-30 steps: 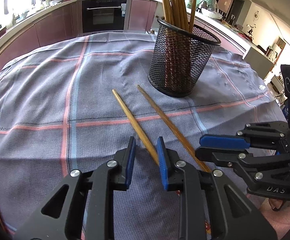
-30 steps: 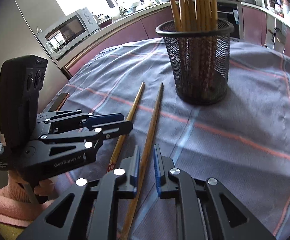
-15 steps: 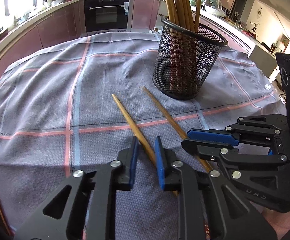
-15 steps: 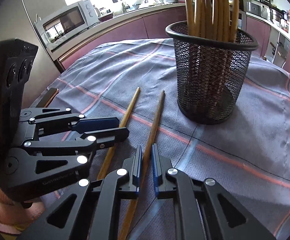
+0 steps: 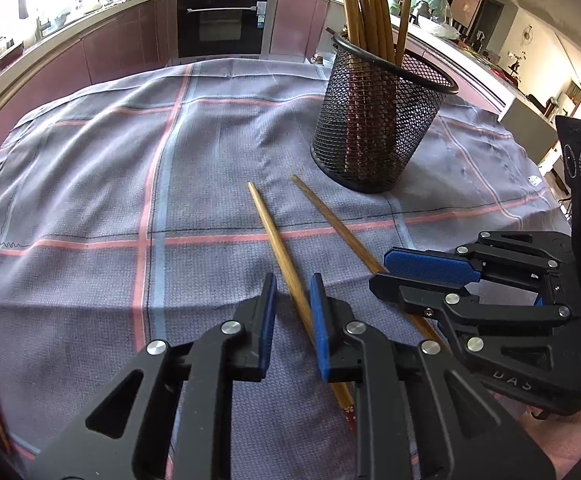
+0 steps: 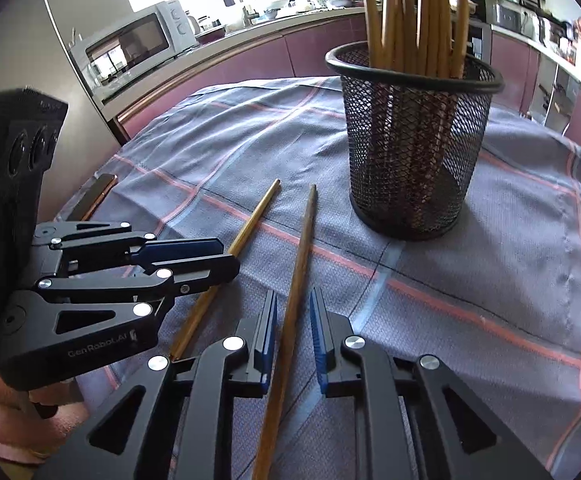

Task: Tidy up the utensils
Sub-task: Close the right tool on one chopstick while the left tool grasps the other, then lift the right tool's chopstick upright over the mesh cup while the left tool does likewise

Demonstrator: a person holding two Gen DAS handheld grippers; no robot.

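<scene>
Evidently mid-pickup: left gripper (image 5: 292, 296) straddles the paler chopstick (image 5: 274, 236), right gripper (image 6: 292, 312) the darker chopstick (image 6: 302, 248), both flat on the cloth (image 5: 90, 200), pads unclamped (left jaws just narrowed, right just reopened); next, squeeze, lift into the mesh holder (image 5: 370, 128).

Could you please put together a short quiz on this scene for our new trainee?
1. True or false: the mesh holder lies tipped over on its side.
2. How many loose chopsticks lie on the cloth? A: one. B: two. C: four.
3. Toward what do the loose chopsticks' far ends point?

Key: 1 false, it stands upright. 2 B. 3 the mesh holder.
</scene>
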